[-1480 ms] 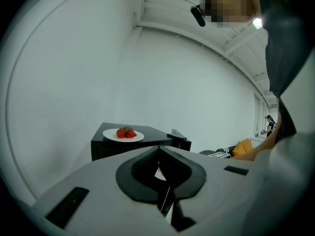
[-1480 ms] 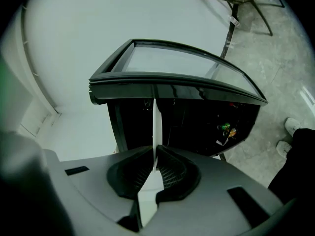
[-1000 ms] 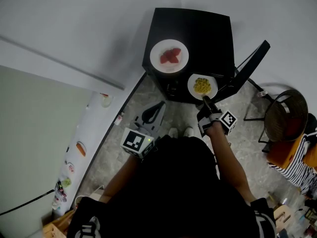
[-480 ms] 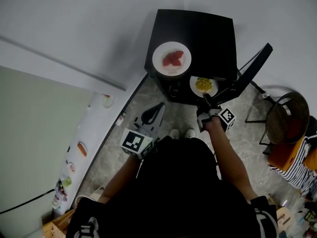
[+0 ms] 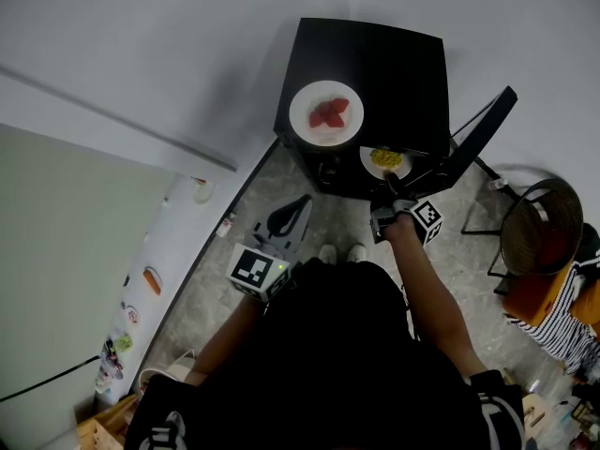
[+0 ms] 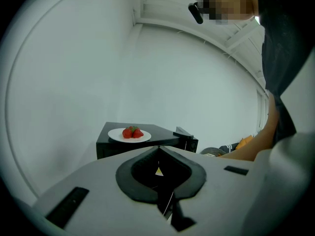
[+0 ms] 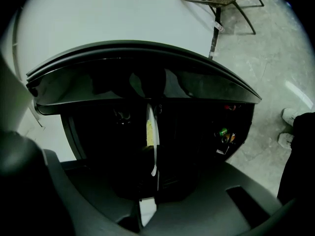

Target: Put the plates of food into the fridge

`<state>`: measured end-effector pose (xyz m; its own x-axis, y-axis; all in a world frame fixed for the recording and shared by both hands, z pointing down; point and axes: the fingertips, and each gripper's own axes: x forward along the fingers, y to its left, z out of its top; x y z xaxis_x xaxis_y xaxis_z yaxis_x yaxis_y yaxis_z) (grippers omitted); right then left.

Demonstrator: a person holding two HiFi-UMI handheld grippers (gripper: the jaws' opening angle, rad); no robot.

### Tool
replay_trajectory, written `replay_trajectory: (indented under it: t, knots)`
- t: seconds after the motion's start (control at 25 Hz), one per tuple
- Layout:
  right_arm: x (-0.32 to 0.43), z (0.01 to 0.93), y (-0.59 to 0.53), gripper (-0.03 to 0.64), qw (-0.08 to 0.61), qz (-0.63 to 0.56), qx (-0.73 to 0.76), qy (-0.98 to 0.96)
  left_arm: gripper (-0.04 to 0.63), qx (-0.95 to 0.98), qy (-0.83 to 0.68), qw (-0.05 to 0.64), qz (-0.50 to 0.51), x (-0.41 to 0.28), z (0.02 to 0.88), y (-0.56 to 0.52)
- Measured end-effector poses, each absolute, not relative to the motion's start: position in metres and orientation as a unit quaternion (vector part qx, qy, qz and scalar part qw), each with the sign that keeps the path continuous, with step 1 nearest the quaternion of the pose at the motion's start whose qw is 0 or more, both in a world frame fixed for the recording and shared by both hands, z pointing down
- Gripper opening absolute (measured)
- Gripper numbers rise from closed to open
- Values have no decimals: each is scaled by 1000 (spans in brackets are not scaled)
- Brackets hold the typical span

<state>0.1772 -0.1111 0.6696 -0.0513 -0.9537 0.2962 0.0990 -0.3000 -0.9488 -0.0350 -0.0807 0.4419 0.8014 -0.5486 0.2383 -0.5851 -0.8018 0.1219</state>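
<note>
Plate of yellow food (image 5: 385,161) sits at the fridge (image 5: 394,64) mouth, its far rim already tucked under the fridge's top front edge and its near rim pinched by the right gripper (image 5: 388,191). In the right gripper view the plate (image 7: 151,132) shows edge-on between the jaws, which are clamped narrow on the rim, with the dark fridge interior (image 7: 98,132) straight behind it. The plate lies at 12 o'clock from the right gripper (image 7: 152,180). It is round, so there is no long axis; it looks to be held flat, and the push in likely goes straight ahead toward 12. The second plate, with strawberries (image 5: 325,113), is on the fridge top at 10 o'clock from the held plate and is untouched; it also shows in the left gripper view (image 6: 129,133). Left gripper (image 5: 300,202) hangs low at 7 o'clock from that plate, well apart, jaws together with nothing between them (image 6: 160,178). The right hand is nearer to both plates. Fridge door (image 5: 473,139) is swung open at 3 o'clock. Count: two plates, one fridge, one open door, two grippers.
</note>
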Motion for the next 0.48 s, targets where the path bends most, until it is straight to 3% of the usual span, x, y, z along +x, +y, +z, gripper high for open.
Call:
replay_trajectory:
  t: [0.48]
  knots:
    - [186, 672, -127, 34, 434, -595, -553, 390, 23, 941, -305, 109, 96, -40, 450, -85]
